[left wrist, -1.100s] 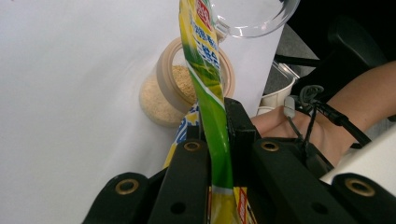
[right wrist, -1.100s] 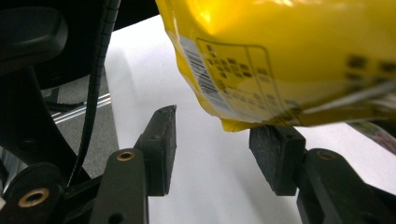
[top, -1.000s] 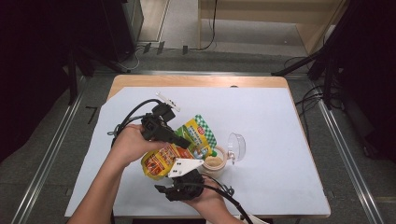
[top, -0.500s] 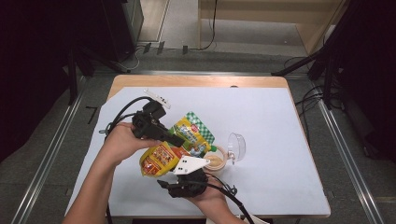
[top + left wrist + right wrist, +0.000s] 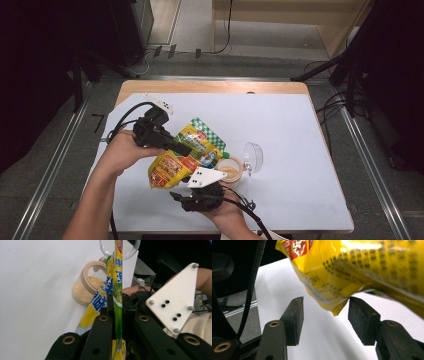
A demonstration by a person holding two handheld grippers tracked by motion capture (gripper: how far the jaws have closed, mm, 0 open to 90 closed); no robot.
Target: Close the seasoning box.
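Your left gripper point(image 5: 181, 148) is clamped on the yellow snack pouch point(image 5: 185, 155), lifting it clear of the white table cover point(image 5: 300, 150) and tilting it above the small jar point(image 5: 230, 172) of beige granules. In the left gripper view the pouch point(image 5: 117, 297) runs edge-on between the two black jaws, which are closed tight on it, with the jar point(image 5: 86, 287) just behind the pouch and the jar's clear lid point(image 5: 130, 248) beyond that. The pouch's green-checked top end points away from you, up and to the right of the jar; its red-and-yellow bottom end hangs to the jar's left.

Your right gripper point(image 5: 182, 196) sits just left of and in front of the jar, under the pouch's lower end, and has just been widening. In the right gripper view its jaws point(image 5: 324, 317) stand about half open, the pouch's bottom corner point(image 5: 334, 310) dipping between them; the right-hand pad point(image 5: 362, 320) looks to meet that corner, while the left-hand pad stands clear. The clear lid point(image 5: 253, 156) stands on edge just right of the jar.
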